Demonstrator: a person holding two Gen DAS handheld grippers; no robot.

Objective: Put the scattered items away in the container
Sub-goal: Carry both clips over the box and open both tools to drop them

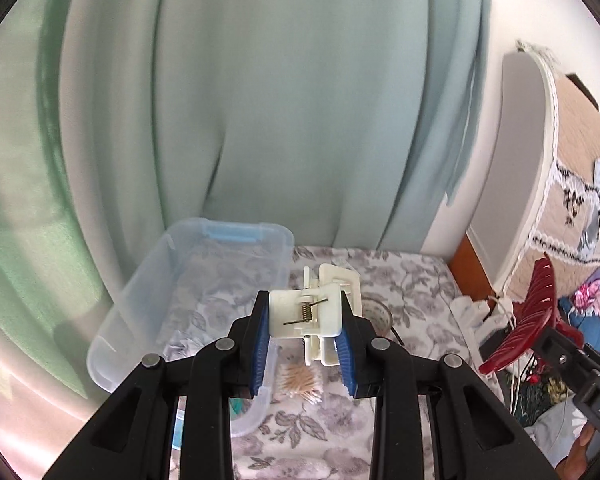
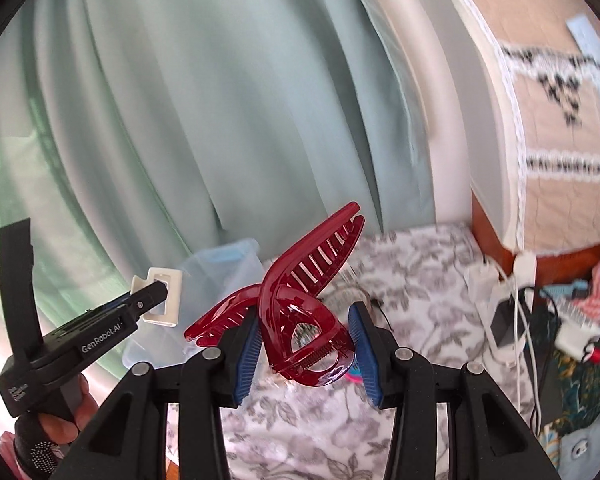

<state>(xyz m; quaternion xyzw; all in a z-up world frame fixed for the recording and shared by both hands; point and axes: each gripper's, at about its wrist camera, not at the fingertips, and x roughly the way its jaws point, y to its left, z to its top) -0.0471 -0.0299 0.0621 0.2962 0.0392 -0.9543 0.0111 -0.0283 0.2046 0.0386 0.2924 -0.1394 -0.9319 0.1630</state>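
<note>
Aloft, the left gripper (image 1: 305, 334) clamps a white clip (image 1: 314, 312) just beside the clear bin (image 1: 140, 304); the right gripper (image 2: 306, 354) grips a red claw clip (image 2: 288, 308) above the floral cloth (image 2: 416, 280).

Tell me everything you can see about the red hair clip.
The red hair clip is a large glossy claw-style clip of translucent dark red plastic, with two curved toothed halves crossing at a hinge and a metal spring low down. It is held in the air above the flowered cloth, pinched at its handle end between the blue pads of the right claw. Its long toothed halves point up and away, fanned apart. Nothing else touches it.
</note>
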